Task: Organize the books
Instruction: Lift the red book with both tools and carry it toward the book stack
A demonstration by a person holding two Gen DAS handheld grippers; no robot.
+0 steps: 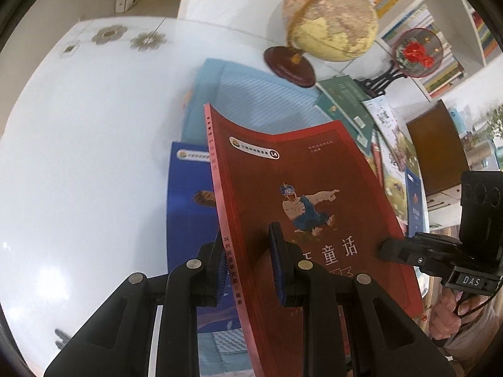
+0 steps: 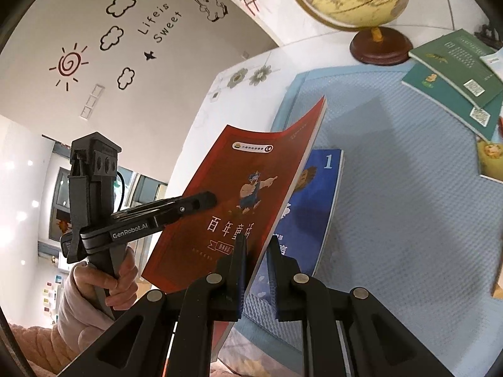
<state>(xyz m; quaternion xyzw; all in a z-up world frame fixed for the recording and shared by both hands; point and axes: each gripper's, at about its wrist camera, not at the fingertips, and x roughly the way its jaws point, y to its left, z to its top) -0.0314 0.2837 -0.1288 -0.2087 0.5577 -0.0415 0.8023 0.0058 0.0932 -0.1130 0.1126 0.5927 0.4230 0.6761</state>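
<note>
A red book (image 1: pixel 301 207) hangs tilted between both tongs, above a blue book (image 2: pixel 314 207) on a blue mat (image 2: pixel 408 188). The left tongs (image 1: pixel 248 264) pinch its spine edge; the right tongs (image 2: pixel 256 270) pinch the opposite edge. The bowed cover could slip free. Only the right view shows the holding hand (image 2: pixel 122 282).
</note>
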